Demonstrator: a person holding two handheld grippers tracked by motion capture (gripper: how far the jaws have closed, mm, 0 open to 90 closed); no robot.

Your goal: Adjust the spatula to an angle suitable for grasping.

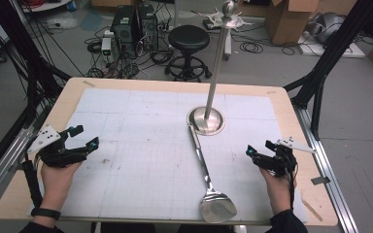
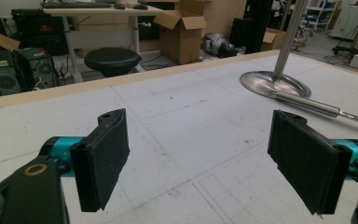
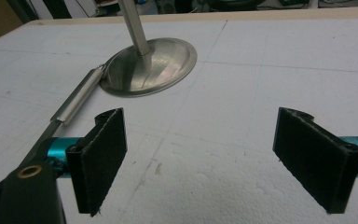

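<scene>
Nothing is grasped yet: the long steel spatula (image 1: 209,184) is left lying against the steel stand (image 1: 207,120) on the counter (image 1: 126,126), both tongs (image 1: 85,137) (image 1: 258,148) held released.

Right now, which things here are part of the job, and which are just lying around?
In the job: spatula; stand; left gripper; right gripper, both open.
Lying about: stool; computers; boxes; cables.

Beyond the wooden surface (image 1: 68,104) with its white gridded mat (image 1: 141,145), a black round stool (image 1: 188,39), two black computer towers (image 1: 135,24) and brown cardboard boxes (image 1: 286,19) stand on the floor.
</scene>
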